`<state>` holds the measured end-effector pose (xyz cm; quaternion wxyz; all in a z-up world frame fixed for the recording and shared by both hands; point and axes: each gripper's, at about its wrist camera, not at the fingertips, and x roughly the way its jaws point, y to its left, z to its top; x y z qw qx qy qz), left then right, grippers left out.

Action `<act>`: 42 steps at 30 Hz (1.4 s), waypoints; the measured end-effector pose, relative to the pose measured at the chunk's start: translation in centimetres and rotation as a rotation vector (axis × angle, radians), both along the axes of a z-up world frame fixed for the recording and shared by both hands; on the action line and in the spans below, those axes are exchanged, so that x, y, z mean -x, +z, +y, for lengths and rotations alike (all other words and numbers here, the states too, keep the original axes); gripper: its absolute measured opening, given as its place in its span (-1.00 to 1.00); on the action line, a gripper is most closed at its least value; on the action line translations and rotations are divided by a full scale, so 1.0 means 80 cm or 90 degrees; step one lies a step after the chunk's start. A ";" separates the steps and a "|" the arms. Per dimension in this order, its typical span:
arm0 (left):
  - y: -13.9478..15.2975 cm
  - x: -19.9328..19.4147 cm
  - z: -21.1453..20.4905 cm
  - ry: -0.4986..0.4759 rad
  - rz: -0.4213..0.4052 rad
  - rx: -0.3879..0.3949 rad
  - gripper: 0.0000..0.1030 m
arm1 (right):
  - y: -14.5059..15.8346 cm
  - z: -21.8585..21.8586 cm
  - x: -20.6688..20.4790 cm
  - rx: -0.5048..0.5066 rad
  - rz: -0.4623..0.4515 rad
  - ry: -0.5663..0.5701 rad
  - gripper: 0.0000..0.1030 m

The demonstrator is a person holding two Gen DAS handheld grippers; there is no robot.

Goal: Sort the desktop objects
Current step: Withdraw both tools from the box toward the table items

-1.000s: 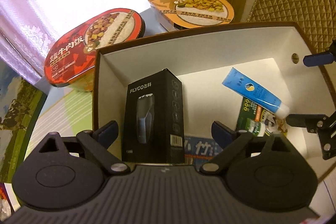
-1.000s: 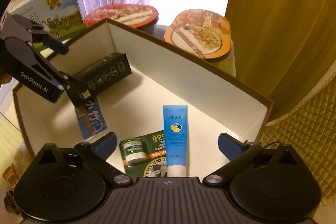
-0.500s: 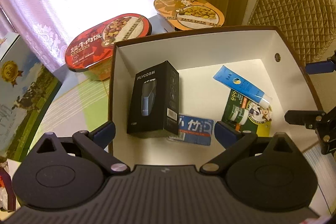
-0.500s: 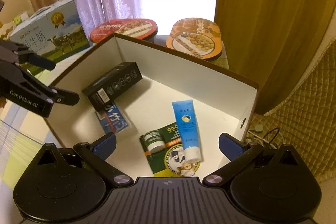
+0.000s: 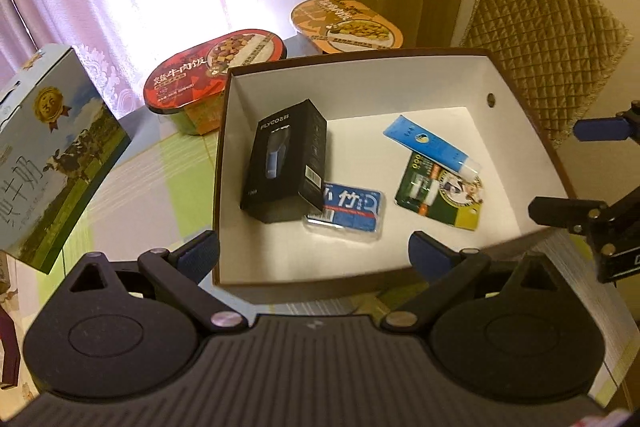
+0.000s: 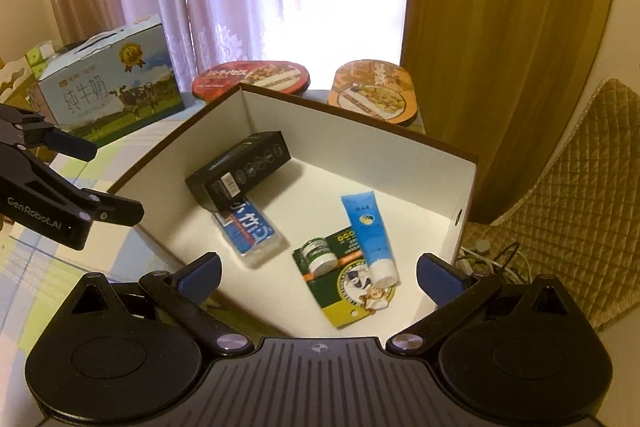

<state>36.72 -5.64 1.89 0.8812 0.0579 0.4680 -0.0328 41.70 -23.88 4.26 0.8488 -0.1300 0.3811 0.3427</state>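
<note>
Now both grippers (left (image 5: 314,251), right (image 6: 318,273)), jaws wide and empty, have pulled back above the box (image 5: 516,99), leaving the black shaver carton (image 5: 286,163) lying inside, apparently sorted.

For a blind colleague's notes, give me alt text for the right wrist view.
An open white-lined box holds a black shaver carton, blue packet, blue tube and green blister card; the open right gripper hovers before it.

Inside the box (image 5: 224,163), the shaver carton (image 5: 284,163) overlaps the floss pack (image 5: 352,209).
</note>
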 end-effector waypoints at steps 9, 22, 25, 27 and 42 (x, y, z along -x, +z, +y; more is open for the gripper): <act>0.017 0.050 0.008 0.003 -0.028 0.017 0.93 | 0.010 -0.003 0.050 -0.021 -0.002 -0.009 0.96; 0.028 0.117 0.025 0.034 -0.057 0.032 0.93 | 0.009 -0.009 0.106 -0.026 0.005 -0.016 0.96; 0.022 0.132 0.026 0.039 -0.054 0.036 0.93 | 0.008 -0.011 0.117 -0.027 0.007 -0.014 0.96; 0.018 0.141 0.027 0.043 -0.051 0.035 0.93 | 0.008 -0.011 0.123 -0.025 0.007 -0.011 0.96; -0.034 0.193 0.028 0.072 -0.004 0.042 0.93 | -0.023 -0.014 0.152 -0.003 0.037 -0.006 0.96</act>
